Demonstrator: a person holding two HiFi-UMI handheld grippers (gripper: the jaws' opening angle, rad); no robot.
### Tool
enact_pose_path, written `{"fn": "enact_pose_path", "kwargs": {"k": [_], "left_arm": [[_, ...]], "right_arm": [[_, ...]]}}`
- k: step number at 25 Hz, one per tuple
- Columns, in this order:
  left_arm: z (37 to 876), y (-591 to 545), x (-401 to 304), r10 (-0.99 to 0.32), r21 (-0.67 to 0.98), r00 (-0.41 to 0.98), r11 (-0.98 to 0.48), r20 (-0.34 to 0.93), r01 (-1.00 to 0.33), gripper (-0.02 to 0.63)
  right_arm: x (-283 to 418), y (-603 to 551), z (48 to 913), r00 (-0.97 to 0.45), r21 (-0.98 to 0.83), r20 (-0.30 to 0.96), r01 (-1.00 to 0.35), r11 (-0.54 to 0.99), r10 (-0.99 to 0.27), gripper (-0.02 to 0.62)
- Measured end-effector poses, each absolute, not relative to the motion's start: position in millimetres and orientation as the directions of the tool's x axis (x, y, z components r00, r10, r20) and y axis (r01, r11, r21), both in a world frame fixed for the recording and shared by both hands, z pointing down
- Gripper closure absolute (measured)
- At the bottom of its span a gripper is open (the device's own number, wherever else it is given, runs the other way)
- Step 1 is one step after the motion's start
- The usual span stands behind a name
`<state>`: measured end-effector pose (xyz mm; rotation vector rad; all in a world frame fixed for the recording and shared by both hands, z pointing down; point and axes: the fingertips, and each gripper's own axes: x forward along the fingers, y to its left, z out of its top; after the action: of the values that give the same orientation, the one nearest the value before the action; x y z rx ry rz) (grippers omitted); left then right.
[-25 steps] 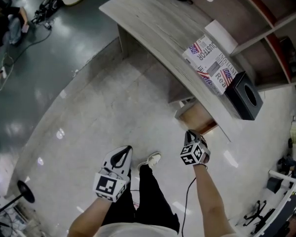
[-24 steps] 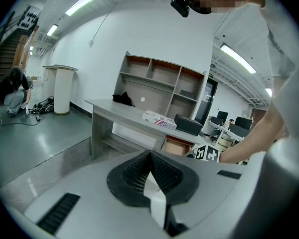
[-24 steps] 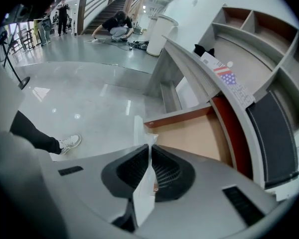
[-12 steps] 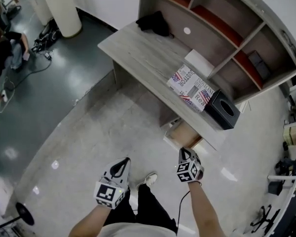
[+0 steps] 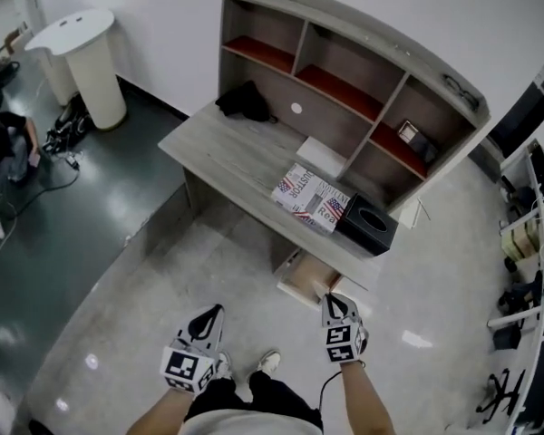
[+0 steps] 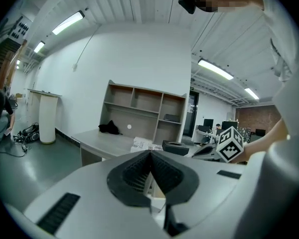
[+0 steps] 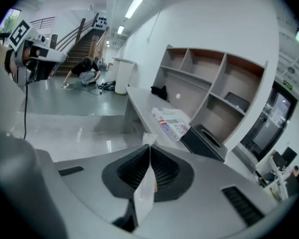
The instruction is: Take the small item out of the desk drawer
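The open desk drawer [image 5: 305, 285] juts out under the grey desk [image 5: 219, 150], its light wood inside showing. My right gripper [image 5: 332, 301] hovers just in front of the drawer, shut on a small flat white packet [image 7: 144, 188] that sticks out between the ribbed pads in the right gripper view. In that view the right gripper [image 7: 149, 149] points toward the desk. My left gripper [image 5: 215, 312] hangs over the floor to the left, apart from the desk. In the left gripper view the left gripper [image 6: 150, 156] is shut with nothing in it.
On the desk lie a flag-printed box [image 5: 310, 198], a black tissue box [image 5: 367, 227] and a black cloth [image 5: 244, 101], under a shelf hutch [image 5: 349, 71]. A white round stand [image 5: 78, 54] and a crouching person [image 5: 2, 152] are at the left. Office gear lines the right edge.
The view has drawn back from the desk, so the whole hutch shows now. Both grippers sit lower in the picture, and the right one has come away from the drawer.
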<state>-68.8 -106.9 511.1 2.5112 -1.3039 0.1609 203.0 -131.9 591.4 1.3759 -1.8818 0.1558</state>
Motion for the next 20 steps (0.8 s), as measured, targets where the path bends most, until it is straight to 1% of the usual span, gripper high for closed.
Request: {"fn": "enact_pose_path", "kwargs": {"k": [8,13,20], "left_arm": [[456.1,-112.4,-60.8,-0.786,0.155,0.601,-0.582,0.141,-0.798,0.588],[427.4,-114.5,-63.3,-0.800,0.139,0.592,-0.578,0.095,-0.804,0.588],[400.7,-119.2,-67.0,-0.820,0.122,0.570,-0.562,0.052,-0.818,0.588]], "right_arm": [[218.9,-107.3,495.4,-0.103,0.316,0.508,-0.901,0.296,-0.855,0.566],[226.4,-93.5,443.6,-0.109,0.299,0.421,-0.920,0.252,-0.900,0.566],[245.8,-67.9,388.7,-0.085,0.251,0.313,-0.953,0.168,-0.946,0.566]]}}
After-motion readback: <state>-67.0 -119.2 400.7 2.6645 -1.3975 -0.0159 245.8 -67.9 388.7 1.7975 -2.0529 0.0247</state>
